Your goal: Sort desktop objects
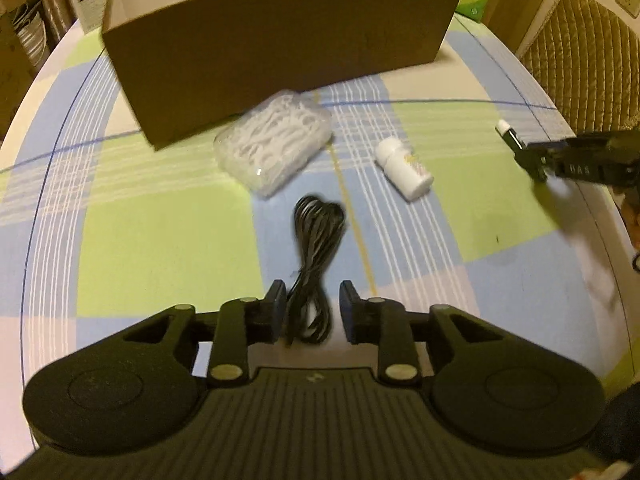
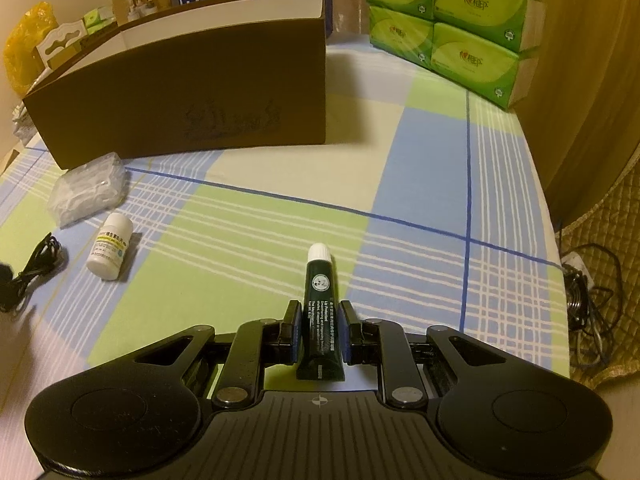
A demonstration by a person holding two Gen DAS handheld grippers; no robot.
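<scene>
My left gripper (image 1: 313, 304) is open, its fingers on either side of the near end of a coiled black cable (image 1: 316, 256) that lies on the checked tablecloth. My right gripper (image 2: 320, 320) is shut on a dark green tube with a white cap (image 2: 320, 300); the tube (image 1: 509, 133) and right gripper (image 1: 532, 156) also show at the right of the left wrist view. A white pill bottle (image 1: 404, 168) (image 2: 110, 246) lies on its side. A clear bag of white floss picks (image 1: 276, 144) (image 2: 86, 188) lies against the open brown box (image 1: 280, 44) (image 2: 188, 92).
Stacked green tissue packs (image 2: 452, 28) stand at the back right of the table. Cartons and a yellow bag (image 2: 28, 40) sit behind the box. A padded chair (image 1: 584, 64) and floor cables (image 2: 588, 292) are off the table's right edge.
</scene>
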